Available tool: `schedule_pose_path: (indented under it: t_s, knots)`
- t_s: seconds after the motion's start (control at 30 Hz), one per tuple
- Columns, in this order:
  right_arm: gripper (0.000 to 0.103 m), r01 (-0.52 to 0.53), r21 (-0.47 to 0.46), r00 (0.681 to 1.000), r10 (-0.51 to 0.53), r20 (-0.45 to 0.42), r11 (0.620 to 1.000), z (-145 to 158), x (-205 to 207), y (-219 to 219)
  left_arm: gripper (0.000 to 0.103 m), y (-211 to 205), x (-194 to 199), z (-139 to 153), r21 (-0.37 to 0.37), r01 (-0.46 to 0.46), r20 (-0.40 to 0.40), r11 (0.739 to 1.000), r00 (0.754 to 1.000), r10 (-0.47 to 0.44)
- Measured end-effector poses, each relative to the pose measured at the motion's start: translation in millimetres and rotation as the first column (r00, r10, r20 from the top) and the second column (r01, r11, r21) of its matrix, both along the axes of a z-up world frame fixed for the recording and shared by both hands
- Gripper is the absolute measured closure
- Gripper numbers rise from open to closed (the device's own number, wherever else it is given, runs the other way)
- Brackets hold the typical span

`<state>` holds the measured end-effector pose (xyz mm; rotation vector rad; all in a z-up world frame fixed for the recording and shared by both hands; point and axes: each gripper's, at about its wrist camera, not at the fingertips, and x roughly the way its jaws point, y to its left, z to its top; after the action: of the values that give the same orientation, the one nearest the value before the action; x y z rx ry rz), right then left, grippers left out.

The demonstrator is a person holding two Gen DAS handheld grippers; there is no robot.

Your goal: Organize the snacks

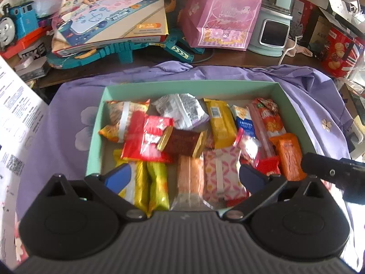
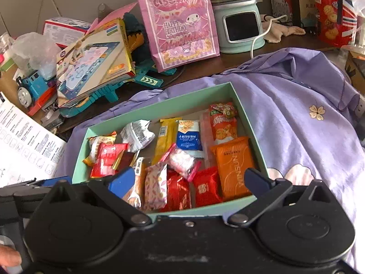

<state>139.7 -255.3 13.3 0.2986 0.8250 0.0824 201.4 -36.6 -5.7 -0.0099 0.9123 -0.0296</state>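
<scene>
Both tools stand spread wide with nothing between their blue-padded fingers: the left tool (image 1: 184, 175) hangs over the near end of the shallow mint-green cardboard box (image 1: 189, 84), and the right tool (image 2: 189, 180) hangs over the same box's near rim, a little to the right of it. That box rests on a crumpled lilac cloth with pale flower prints (image 2: 296, 105), which covers the dark wooden table (image 2: 200, 66).

Inside the box the snack packets lie loosely side by side and partly overlapping. Against its right wall lies an orange foil packet (image 2: 235, 166), with a red-and-orange crisp packet (image 2: 223, 127) beyond it toward the far wall. Near the box's middle lie a long yellow bar wrapper (image 1: 221, 125) and a blue-and-white sachet (image 2: 189, 137). Toward its left wall sit a bright red packet (image 1: 146, 139) and a crinkled white-and-grey wrapper (image 1: 182, 109). At the near rim lie a pink-patterned white packet (image 1: 221, 173) and a shiny yellow-green packet (image 1: 155, 187).

Beyond the box's far wall stand a pink birthday gift bag (image 2: 180, 22) and a pale green appliance with a dark screen (image 2: 241, 27).
</scene>
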Motion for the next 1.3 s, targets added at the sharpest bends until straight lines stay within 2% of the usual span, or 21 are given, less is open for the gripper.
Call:
schedule_pose_path:
  t_s: [0.43, 0.63, 0.8, 1.07, 1.3]
  knots:
    - [0.0, -0.008, -0.045, 1.0, 0.008, 0.003, 0.999, 13.3, -48.2, 8.7, 0.0, 16.1, -62.7, 11.0, -0.033, -0.027, 0.019, 0.999, 0.999, 0.028]
    - [0.0, -0.01, -0.08, 1.0, 0.008, -0.026, 0.997, 6.9, -57.6, 12.9, 0.0, 21.2, -82.7, 11.0, -0.012, -0.035, 0.031, 0.999, 0.999, 0.036]
    - [0.0, -0.024, -0.118, 0.999, 0.018, -0.047, 0.993, -1.1, -61.4, 19.1, 0.0, 28.6, -90.2, 5.7, 0.007, -0.051, 0.021, 0.999, 0.999, 0.05]
    - [0.0, -0.045, -0.163, 0.996, 0.032, -0.077, 0.986, -12.8, -65.8, 26.6, 0.0, 44.4, -96.9, -8.9, -0.01, -0.097, -0.022, 0.995, 0.995, 0.097]
    - [0.0, -0.042, -0.174, 0.995, 0.026, -0.093, 0.984, -20.7, -69.9, 25.1, 0.0, 52.3, -103.9, -15.2, 0.005, -0.125, -0.02, 0.992, 0.992, 0.125]
